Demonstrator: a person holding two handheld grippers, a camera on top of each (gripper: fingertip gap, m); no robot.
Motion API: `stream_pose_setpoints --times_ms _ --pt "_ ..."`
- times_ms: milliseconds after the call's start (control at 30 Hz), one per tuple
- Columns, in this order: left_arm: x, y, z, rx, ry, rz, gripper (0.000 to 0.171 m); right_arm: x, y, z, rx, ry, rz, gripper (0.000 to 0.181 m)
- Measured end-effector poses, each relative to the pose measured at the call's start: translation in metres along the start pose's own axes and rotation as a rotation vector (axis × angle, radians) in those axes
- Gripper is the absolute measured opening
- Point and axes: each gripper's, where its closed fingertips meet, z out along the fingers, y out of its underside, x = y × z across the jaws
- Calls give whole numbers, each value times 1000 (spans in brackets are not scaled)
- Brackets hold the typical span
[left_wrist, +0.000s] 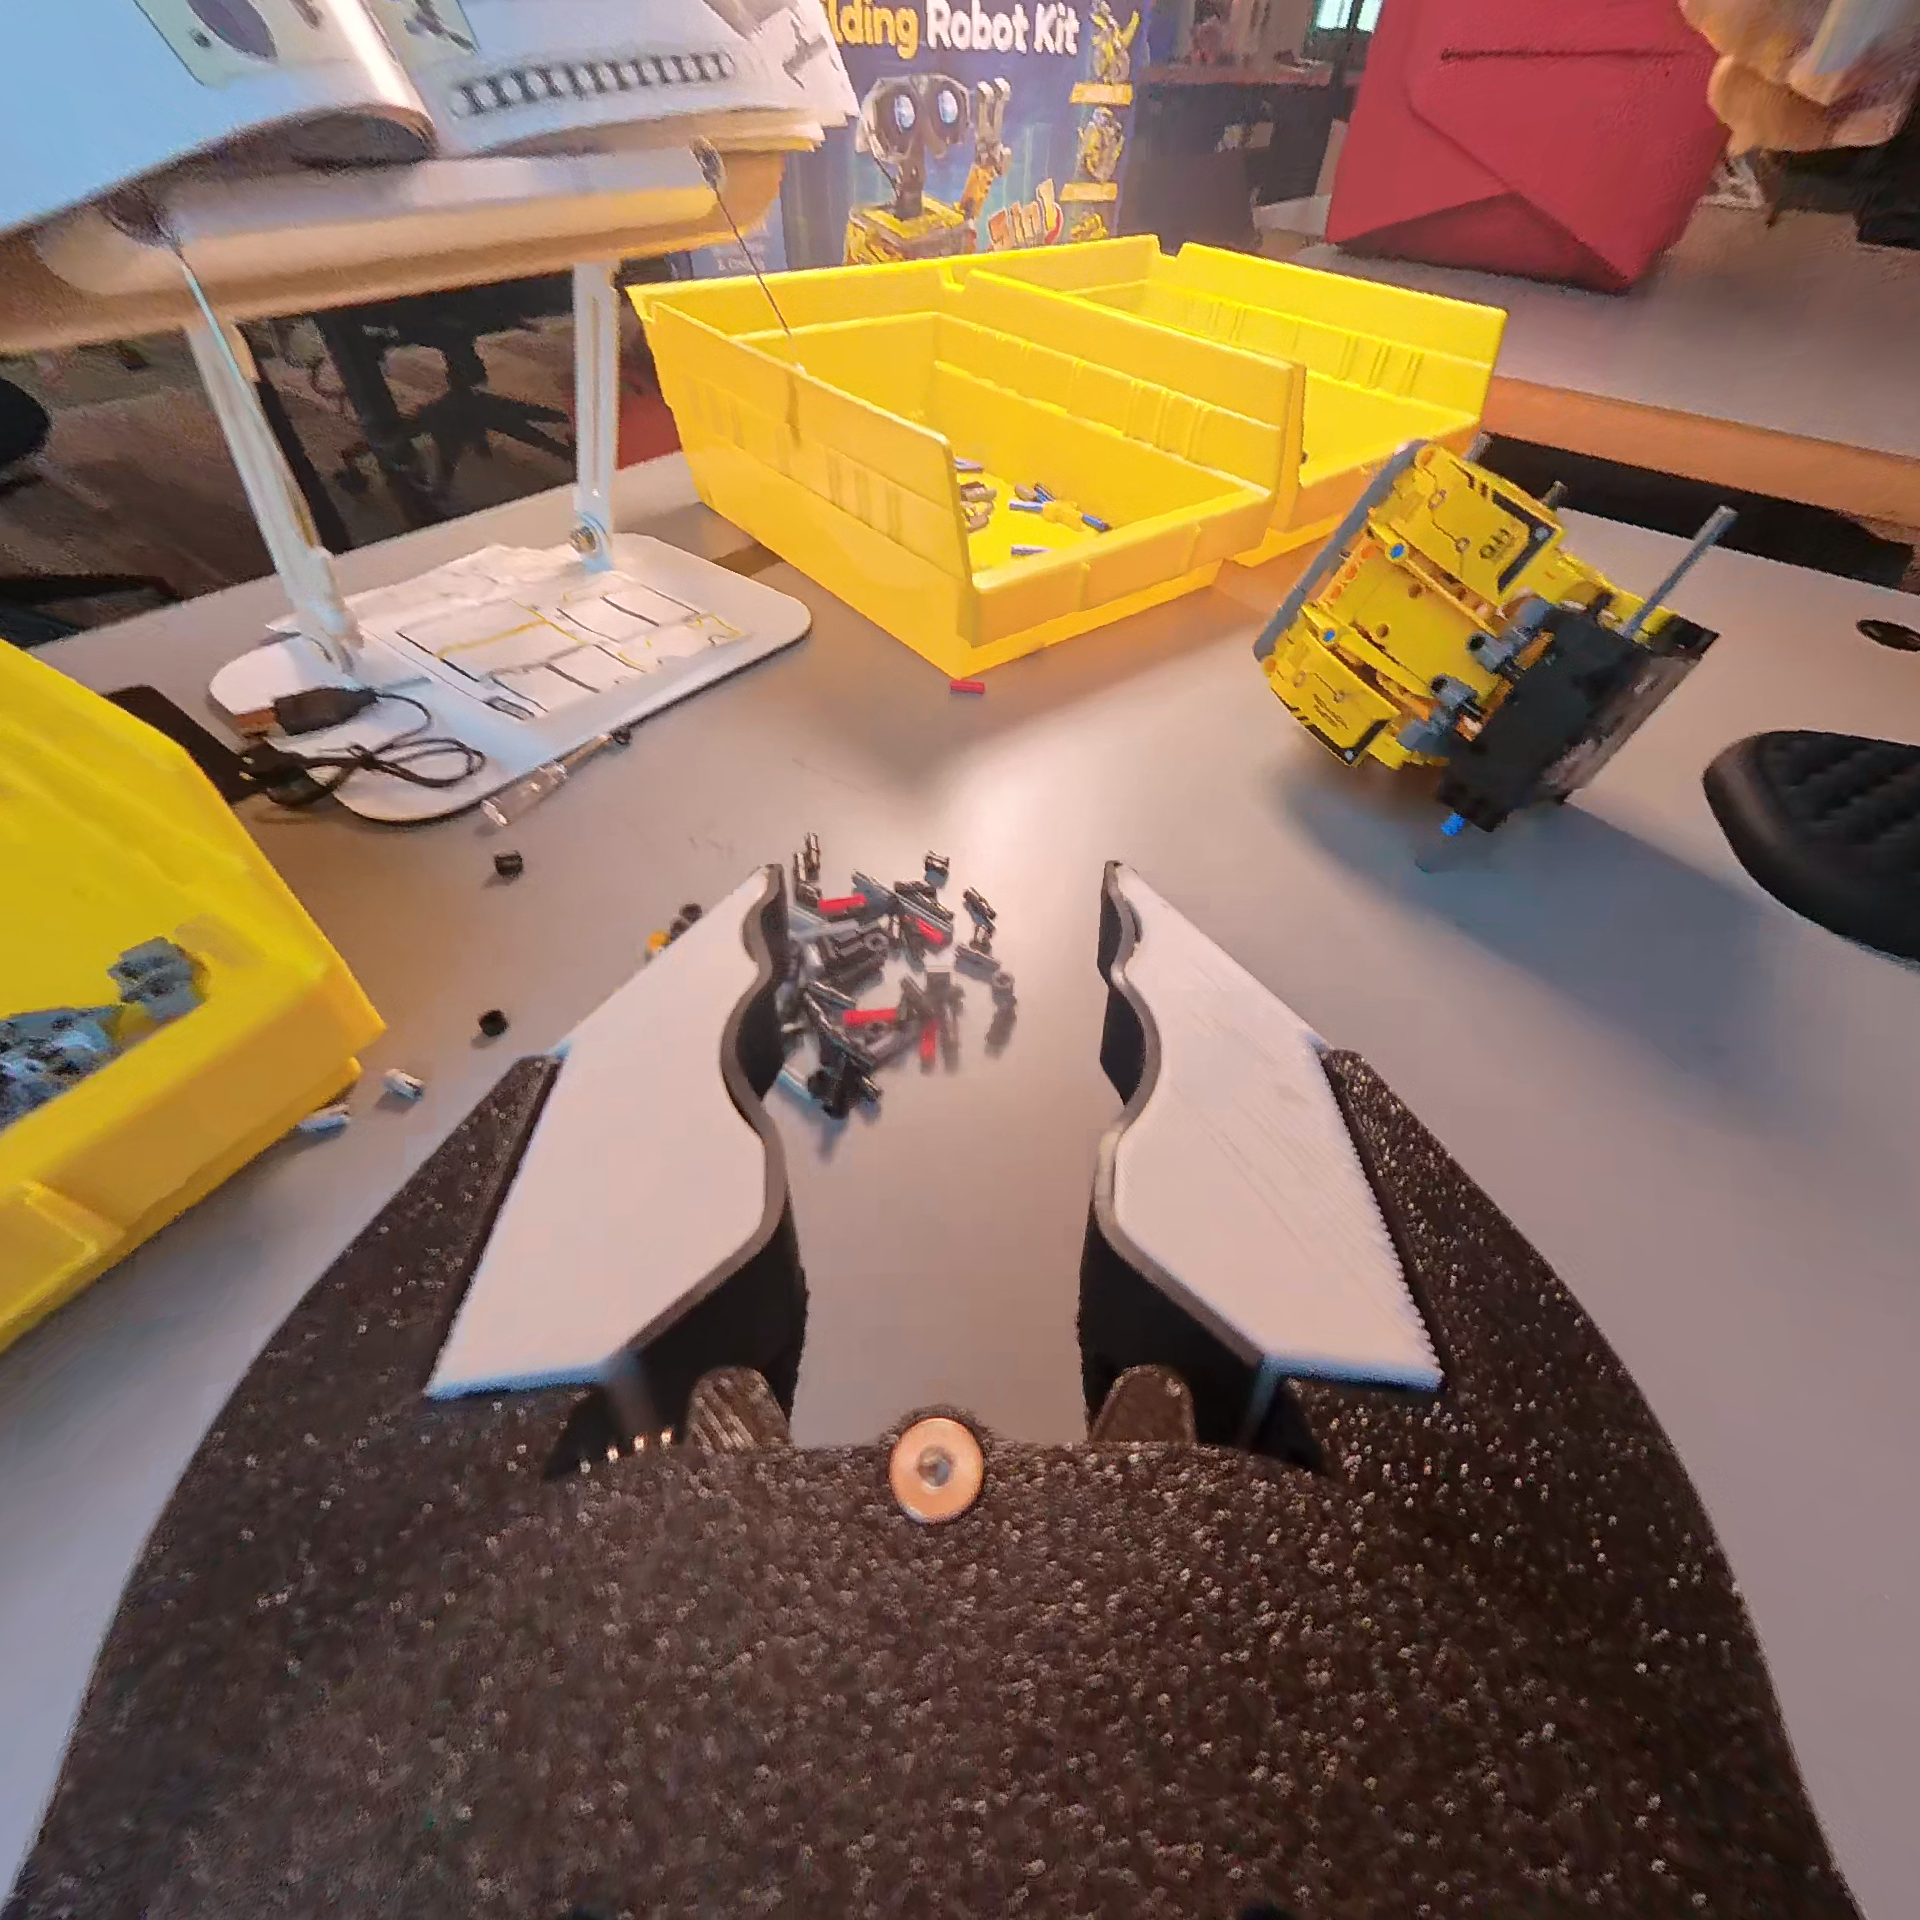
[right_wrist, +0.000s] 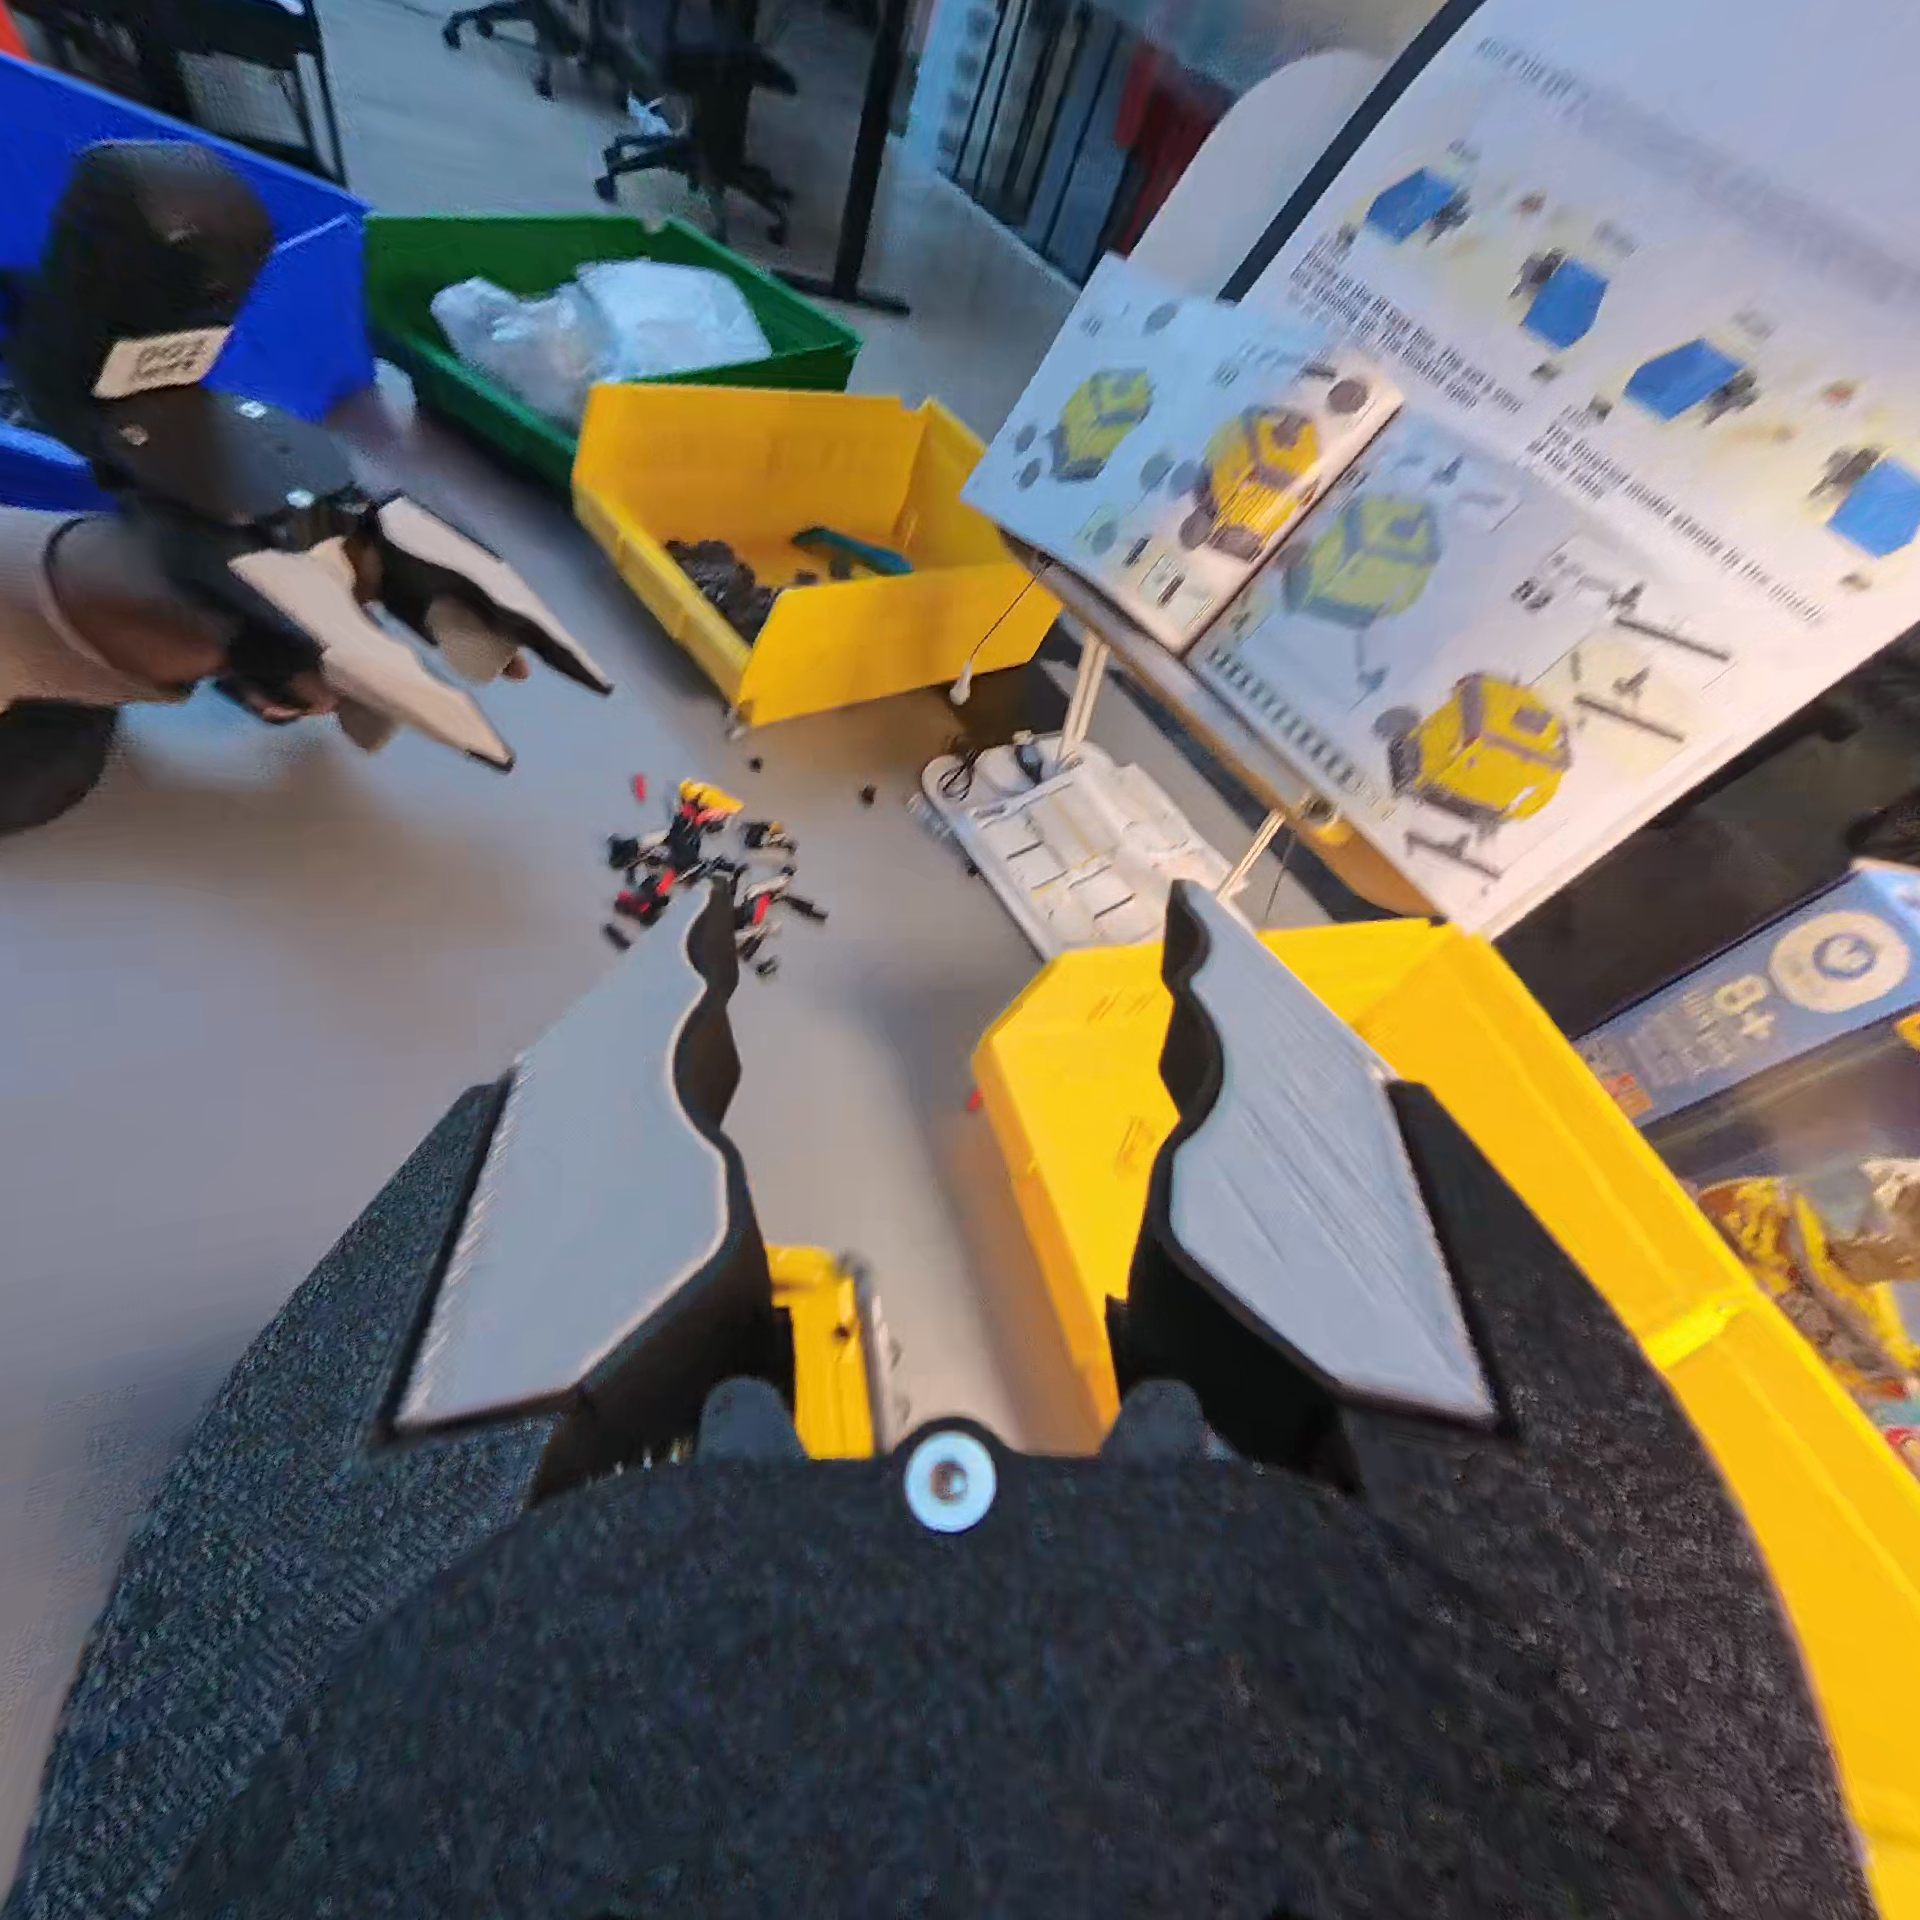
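Note:
A pile of small black, grey and red building pins (left_wrist: 894, 971) lies on the grey table. My left gripper (left_wrist: 940, 883) is open and empty, its fingers either side of the pile, just above it. The same pile shows in the right wrist view (right_wrist: 707, 862), with the left gripper (right_wrist: 561, 717) held by a hand at the far left. My right gripper (right_wrist: 940, 909) is open and empty, above the table between the pile and a yellow bin (right_wrist: 1049, 1101). A partly built yellow and black robot model (left_wrist: 1455, 634) lies tilted at the right; a part of it (right_wrist: 826, 1351) sits under the right gripper.
Yellow bins (left_wrist: 935, 468) stand at the back, another at the left (left_wrist: 156, 987). A stand (left_wrist: 499, 644) holds an open instruction booklet (right_wrist: 1507, 468). A kit box (left_wrist: 966, 114), a green bin (right_wrist: 810, 343) and a blue bin (right_wrist: 301, 312) are farther off. Loose pins dot the table.

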Motion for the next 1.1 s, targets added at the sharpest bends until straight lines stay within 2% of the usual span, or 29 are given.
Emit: stream_pose_setpoints --times_ms 100,200,333,400,467,533,667,800,867,1100 --pt "-12 -17 1 45 -47 14 60 28 -34 59 40 64 -11 78" --pt "-19 -21 -1 71 -99 40 59 50 -58 131 41 108 -5 80" --pt "-20 -8 -5 45 -127 49 58 80 -68 225 -46 227 -70 97" --pt "-19 -5 -8 40 -134 49 58 94 -70 259 -82 302 -109 104" --pt "-20 -3 -12 37 -143 50 58 106 -68 282 -125 368 -155 103" --pt "-23 -1 -16 39 -153 47 58 115 -63 291 -156 422 -183 91" --pt "-31 -1 -21 54 -156 5 56 126 -62 280 -130 447 -188 58" --pt "-35 -1 -14 49 -140 -27 56 136 -51 265 -151 424 -148 43" --pt "-33 -3 -10 47 -136 -21 56 140 -50 259 -140 425 -119 28" --pt "-31 -11 -11 48 -143 17 56 141 -46 244 -84 318 -1 20"
